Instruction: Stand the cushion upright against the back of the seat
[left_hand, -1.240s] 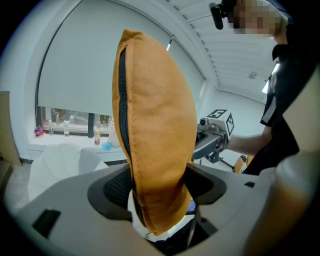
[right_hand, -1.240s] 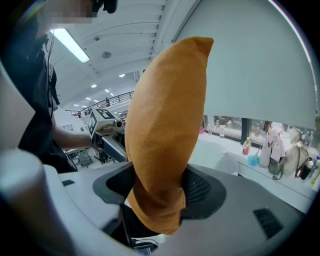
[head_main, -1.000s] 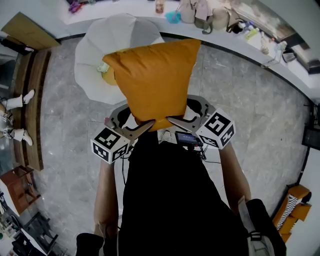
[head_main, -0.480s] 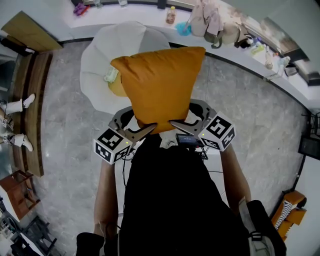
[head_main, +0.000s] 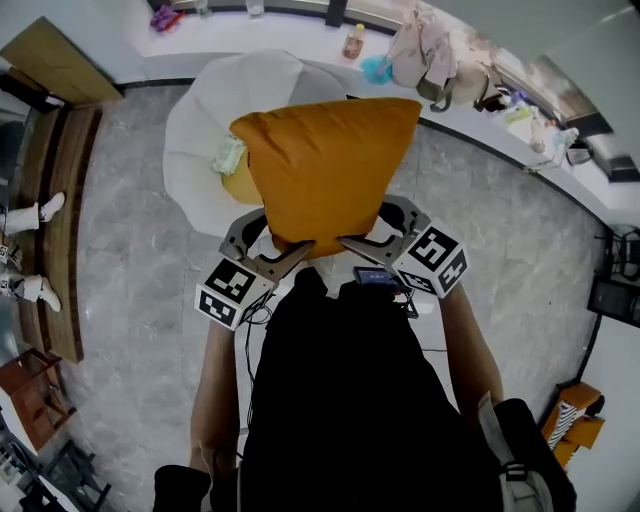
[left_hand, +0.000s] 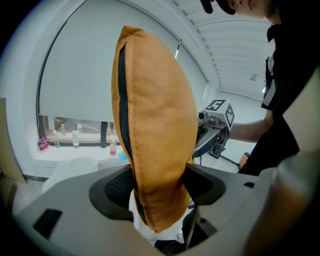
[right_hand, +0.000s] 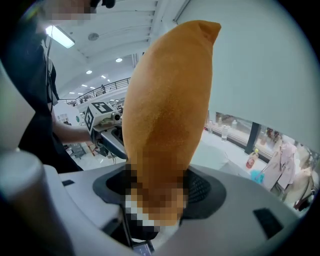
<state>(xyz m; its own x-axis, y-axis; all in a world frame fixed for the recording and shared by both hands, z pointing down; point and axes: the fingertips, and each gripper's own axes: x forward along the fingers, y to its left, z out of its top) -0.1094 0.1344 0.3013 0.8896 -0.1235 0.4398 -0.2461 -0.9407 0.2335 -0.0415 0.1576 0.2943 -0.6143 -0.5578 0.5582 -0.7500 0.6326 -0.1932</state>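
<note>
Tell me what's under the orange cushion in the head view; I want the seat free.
The orange cushion covers part of a white seat. Peeking out at its left edge are a pale green item and a yellow rounded thing; the rest is hidden.

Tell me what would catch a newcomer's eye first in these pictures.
A big orange cushion fills the middle of the head view, held up in the air in front of the person. The left gripper and the right gripper each clamp its lower edge, one from either side. Beyond it, a round white chair stands on the grey floor.
</note>
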